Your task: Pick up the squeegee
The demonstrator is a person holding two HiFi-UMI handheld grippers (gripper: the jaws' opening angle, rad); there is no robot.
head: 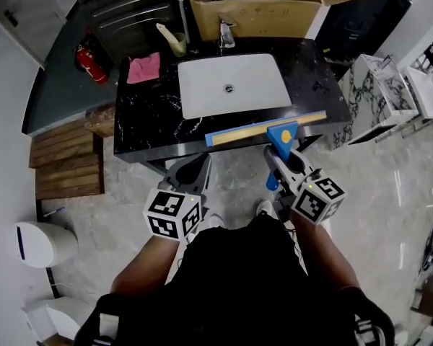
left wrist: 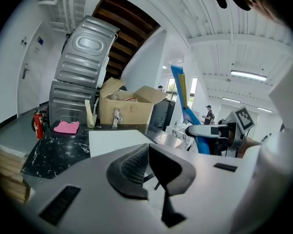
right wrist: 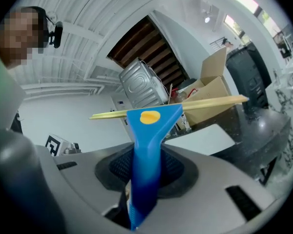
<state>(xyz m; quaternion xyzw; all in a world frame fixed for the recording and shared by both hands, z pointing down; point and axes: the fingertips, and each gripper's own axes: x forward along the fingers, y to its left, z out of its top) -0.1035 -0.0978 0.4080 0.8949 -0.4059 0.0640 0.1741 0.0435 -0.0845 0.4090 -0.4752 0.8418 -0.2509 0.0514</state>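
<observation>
My right gripper (head: 279, 155) is shut on the blue handle of the squeegee (head: 282, 137). Its long yellow-and-blue blade (head: 265, 129) hangs crosswise over the front edge of the black counter (head: 148, 125). In the right gripper view the squeegee (right wrist: 147, 140) stands upright between the jaws, with its blade across the top. My left gripper (head: 192, 170) is to the left of it, in front of the counter, with its jaws shut and nothing in them. The left gripper view shows the closed left gripper (left wrist: 147, 165) and, at the right, the squeegee (left wrist: 179, 87) held in the right gripper (left wrist: 205, 130).
The counter carries a white sink (head: 232, 85) with a faucet (head: 225, 34), a pink cloth (head: 143, 68) and a cup with a brush (head: 175, 42). Behind stands a cardboard box (head: 263, 9). A fire extinguisher (head: 91, 61) and wooden steps (head: 65, 161) are at the left, marble slabs (head: 379, 92) at the right.
</observation>
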